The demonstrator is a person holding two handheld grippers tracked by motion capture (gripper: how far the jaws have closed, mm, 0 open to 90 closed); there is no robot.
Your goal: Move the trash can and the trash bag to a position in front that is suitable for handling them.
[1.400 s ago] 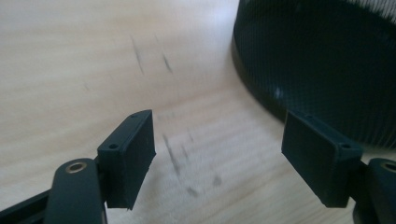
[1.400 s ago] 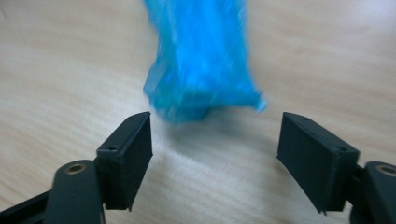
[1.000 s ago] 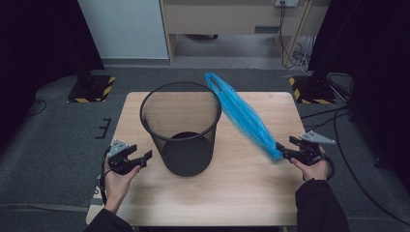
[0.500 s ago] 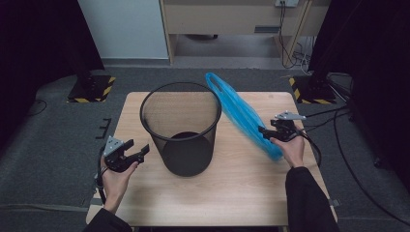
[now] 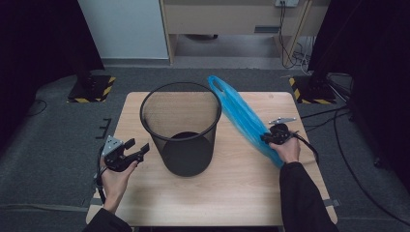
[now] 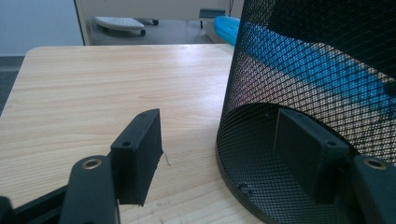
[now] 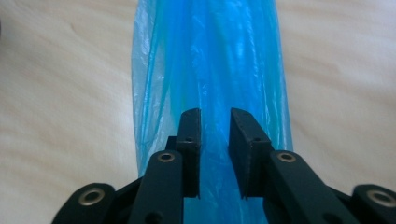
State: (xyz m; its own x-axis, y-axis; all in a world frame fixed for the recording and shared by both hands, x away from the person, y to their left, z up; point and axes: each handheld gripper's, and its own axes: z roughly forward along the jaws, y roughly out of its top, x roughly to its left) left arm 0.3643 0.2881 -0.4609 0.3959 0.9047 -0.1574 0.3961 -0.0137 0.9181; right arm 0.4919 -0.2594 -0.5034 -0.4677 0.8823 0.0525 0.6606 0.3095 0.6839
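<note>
1. A black mesh wastebasket [image 5: 181, 129] stands upright near the middle of the pale wooden surface [image 5: 227, 193], its round rim open to the top.
2. A long blue plastic bag [image 5: 241, 116] lies flat on the surface just to the right of the wastebasket, running slantwise from the far edge of the surface toward the person's right hand. Its far end, with a loop-like opening, lies close to the basket's rim; whether they touch cannot be told.
3. The right tongs [image 5: 267, 138] sit at the near end of the bag. In the right gripper view the right tongs [image 7: 215, 140] stand narrow, with folds of the blue bag [image 7: 210, 70] gathered between the two black jaws. The jaws have just been closing on that plastic; a slim gap with bag in it shows between them, and whether the pads press it firmly cannot be told.
4. The left tongs [image 5: 137, 150] hover low over the left part of the surface, just beside the wastebasket's base, held by the person's left hand [image 5: 116, 179].
5. In the left gripper view the left tongs [image 6: 229, 154] stand wide. One jaw is over bare wood, the other is in front of the mesh wall of the wastebasket [image 6: 317, 70]; nothing is gripped. The blue bag shows through the mesh on the far side.
6. Both dark sleeves come in from the near edge of the surface.
</note>
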